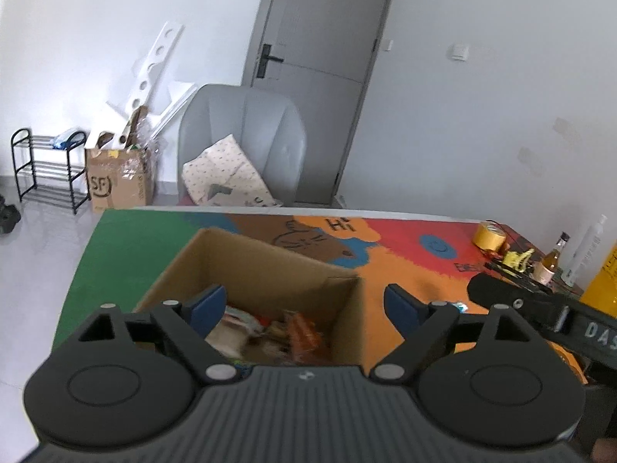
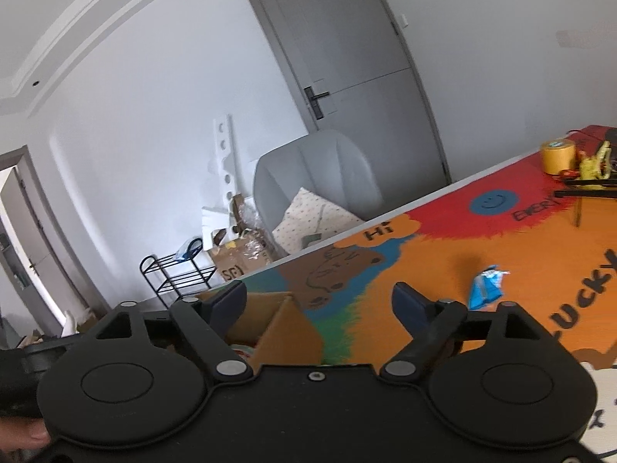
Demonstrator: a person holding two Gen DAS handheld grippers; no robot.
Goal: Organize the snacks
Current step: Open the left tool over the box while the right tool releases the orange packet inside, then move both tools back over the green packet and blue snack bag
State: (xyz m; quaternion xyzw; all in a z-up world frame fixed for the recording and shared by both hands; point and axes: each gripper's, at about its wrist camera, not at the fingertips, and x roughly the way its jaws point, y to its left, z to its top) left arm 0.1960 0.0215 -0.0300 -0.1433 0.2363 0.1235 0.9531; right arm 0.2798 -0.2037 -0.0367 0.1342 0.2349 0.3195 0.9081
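A: In the left wrist view we've got the open cardboard box (image 1: 246, 289) in the lower middle of the frame, blurry snack packets (image 1: 270, 332) piled inside. Our left gripper (image 1: 304, 305) hangs over it, tongs spread wide, nothing between them.

B: Yep. In the right wrist view the box corner (image 2: 287, 326) sits at lower center-left. Our right gripper (image 2: 320, 305) is spread apart too, empty. One blue snack packet (image 2: 485, 285) lies alone on the colorful tablecloth (image 2: 520, 239), right of center.

the worktop (image 1: 401, 266) wears a bright painted cover. on it sit an open cardboard box (image 1: 266, 266) of snacks, a blue snack packet (image 2: 485, 287), a yellow tape roll (image 1: 489, 236) and a bottle (image 1: 552, 260).
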